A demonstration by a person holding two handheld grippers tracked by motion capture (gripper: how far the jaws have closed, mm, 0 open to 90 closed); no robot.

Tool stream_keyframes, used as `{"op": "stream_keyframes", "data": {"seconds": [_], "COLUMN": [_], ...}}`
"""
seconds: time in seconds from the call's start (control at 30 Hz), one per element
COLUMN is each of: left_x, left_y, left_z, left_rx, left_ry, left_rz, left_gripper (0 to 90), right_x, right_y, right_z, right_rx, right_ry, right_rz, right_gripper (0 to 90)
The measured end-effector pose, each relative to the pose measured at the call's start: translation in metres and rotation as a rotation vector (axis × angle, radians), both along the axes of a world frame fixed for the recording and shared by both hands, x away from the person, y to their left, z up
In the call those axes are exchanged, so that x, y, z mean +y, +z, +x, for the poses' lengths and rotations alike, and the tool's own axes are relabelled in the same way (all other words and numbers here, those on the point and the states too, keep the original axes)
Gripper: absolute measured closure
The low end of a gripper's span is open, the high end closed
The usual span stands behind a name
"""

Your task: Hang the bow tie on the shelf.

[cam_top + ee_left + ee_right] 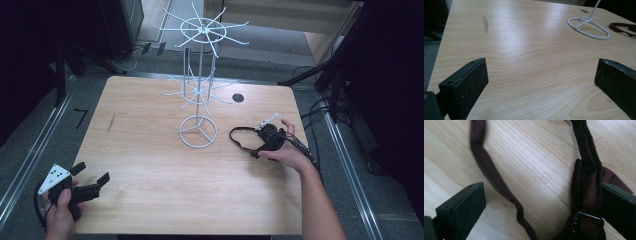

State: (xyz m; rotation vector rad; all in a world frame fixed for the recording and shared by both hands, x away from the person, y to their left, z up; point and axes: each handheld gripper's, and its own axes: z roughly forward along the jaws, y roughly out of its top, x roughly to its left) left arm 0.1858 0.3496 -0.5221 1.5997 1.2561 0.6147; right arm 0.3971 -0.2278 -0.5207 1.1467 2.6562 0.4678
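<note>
Right gripper view | right gripper (544, 202) jaws spread over maroon strap (587, 182) (no readable writing) | left gripper (541, 82) jaws spread

**What I could not make out**

In the high view my right gripper (272, 139) was mostly hidden under my own hand (290, 150), so its fingers were lost against the dark strap (239, 137). In my right gripper view the strap (496, 182) ran off the top and bottom edges, and its buckle (586, 220) sat partly behind my finger (619, 210). In my left gripper view the white wire stand (587, 27) was cut off at the top.
</note>
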Motion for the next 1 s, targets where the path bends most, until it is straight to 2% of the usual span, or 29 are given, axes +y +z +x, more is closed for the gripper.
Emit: {"op": "stream_keyframes", "data": {"seconds": [0.03,0.13,0.2,0.27,0.3,0.33,0.37,0.43,0.47,0.5,0.53,0.57,0.67,0.83,1.0], "left_x": [0.0,0.0,0.0,0.0,0.0,-0.001,0.0,-0.001,-0.001,-0.001,-0.001,-0.001,-0.001,0.0,0.0], "left_y": [0.0,0.0,0.0,0.0,0.0,0.0,0.0,0.0,0.0,0.0,0.0,0.0,0.0,0.0,0.0], "left_z": [0.0,0.0,0.0,0.0,0.0,0.0,0.0,0.0,0.0,0.0,0.0,0.0,0.0,0.0,0.0], "left_rx": [0.0,-0.004,-0.004,-0.004,-0.003,-0.002,-0.001,-0.003,-0.003,-0.003,-0.003,-0.002,-0.002,-0.002,-0.002], "left_ry": [0.001,0.003,0.003,0.003,0.004,0.006,0.005,0.006,0.007,0.007,0.007,0.007,0.006,0.004,0.004], "left_rz": [0.001,-0.001,-0.004,-0.002,0.0,0.0,0.003,0.002,0.002,0.002,0.003,0.003,0.004,0.0,0.0], "left_gripper": [0.0,0.0,0.0,0.0,0.0,0.0,0.0,0.0,0.0,0.0,0.0,0.0,0.0,0.0,0.0], "right_x": [0.002,0.003,0.003,0.0,-0.004,-0.006,-0.006,-0.011,-0.017,-0.019,-0.019,-0.021,-0.02,-0.019,-0.018], "right_y": [-0.001,-0.001,0.0,0.003,0.006,0.007,0.007,0.009,0.008,0.008,0.008,0.008,0.008,0.008,0.005], "right_z": [-0.001,0.002,0.003,0.005,0.007,0.008,0.008,0.009,0.012,0.012,0.012,0.012,0.012,0.011,0.007], "right_rx": [-0.006,0.002,0.002,-0.003,-0.023,-0.035,-0.035,-0.045,-0.006,-0.014,-0.014,-0.023,-0.037,-0.047,-0.081], "right_ry": [0.005,-0.028,-0.042,-0.081,-0.112,-0.133,-0.133,-0.181,-0.225,-0.254,-0.254,-0.283,-0.291,-0.291,-0.298], "right_rz": [-0.006,-0.002,-0.004,0.004,0.008,0.005,0.005,-0.003,0.06,0.064,0.064,0.066,0.057,0.049,0.086], "right_gripper": [0.0,0.0,3.1,13.9,29.1,37.1,37.1,47.1,57.5,63.5,63.5,67.6,71.9,73.0,73.2]}}
